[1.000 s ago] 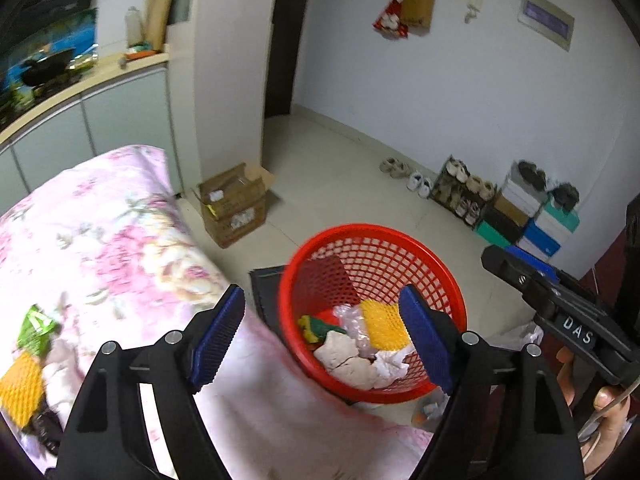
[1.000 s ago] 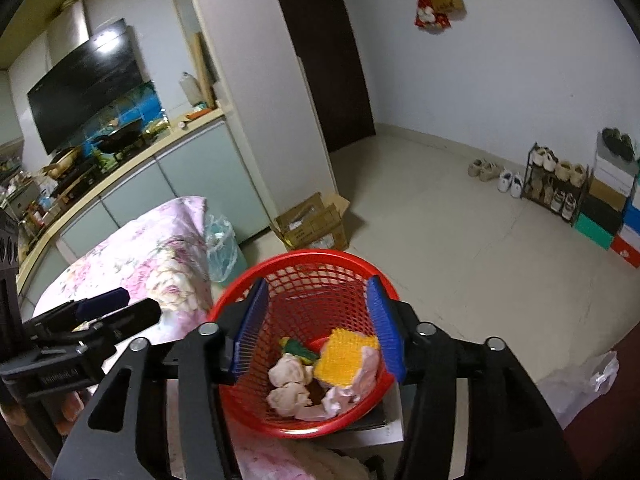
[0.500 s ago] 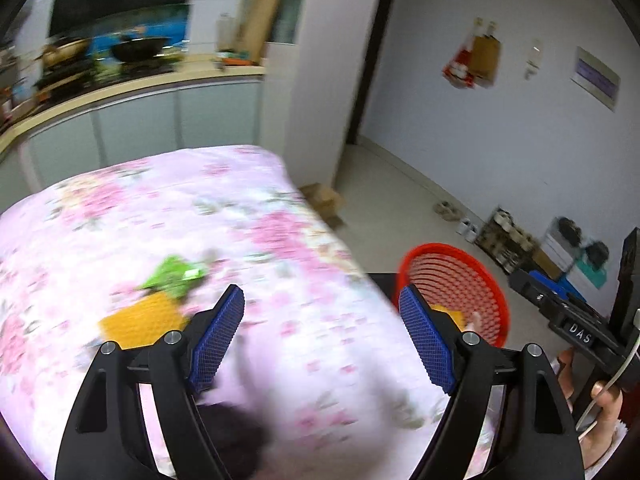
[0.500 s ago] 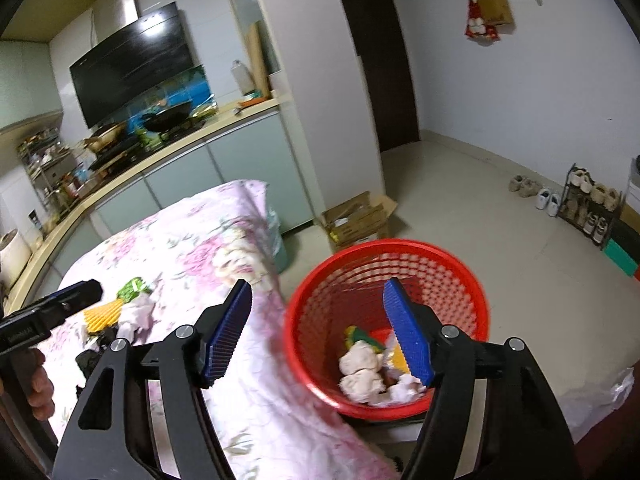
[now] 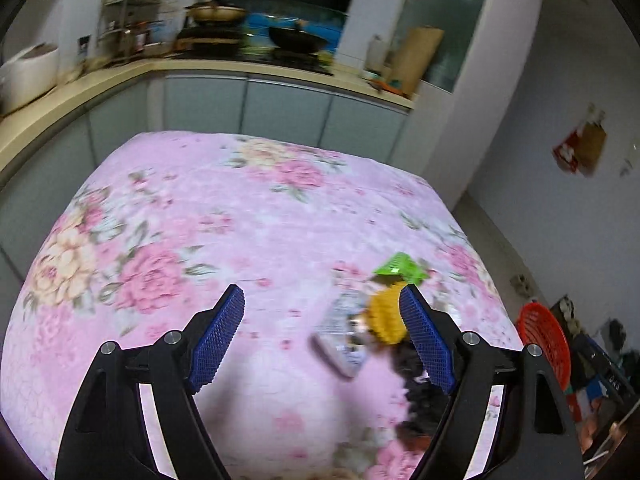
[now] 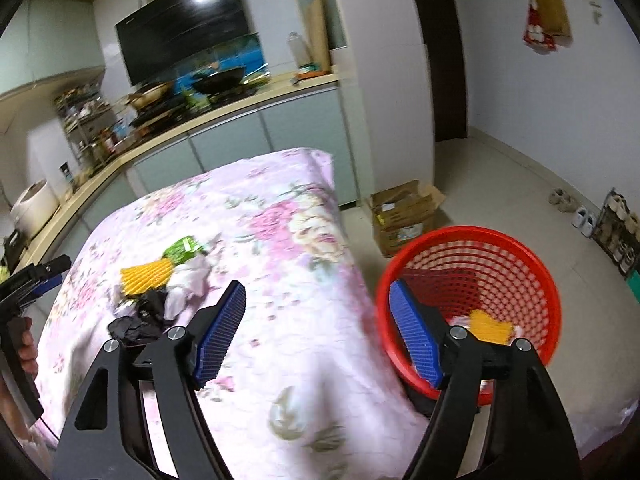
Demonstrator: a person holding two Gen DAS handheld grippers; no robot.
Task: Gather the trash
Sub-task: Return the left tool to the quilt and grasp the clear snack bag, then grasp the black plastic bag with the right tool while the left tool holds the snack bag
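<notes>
The left gripper [image 5: 322, 334] is spread and empty above the floral cloth [image 5: 200, 216]. The right gripper [image 6: 316, 326] has just been opening, nothing between its pads. Farther off, yellow netting [image 6: 146, 276], a green wrapper [image 6: 182, 249] and crumpled tissue [image 6: 188, 286] lie together; the red basket [image 6: 532, 276] stands on the floor beside the cloth's edge.

Cloth, plastic and card
Matt floral cloth [image 6: 280, 344] covers the table; the red basket [image 6: 532, 264] is glossy plastic mesh; yellow foam netting [image 6: 146, 276] looks ribbed; the far cardboard box [image 6: 404, 216] is dull; gripper pads [image 6: 218, 330] are rough-textured blue.
</notes>
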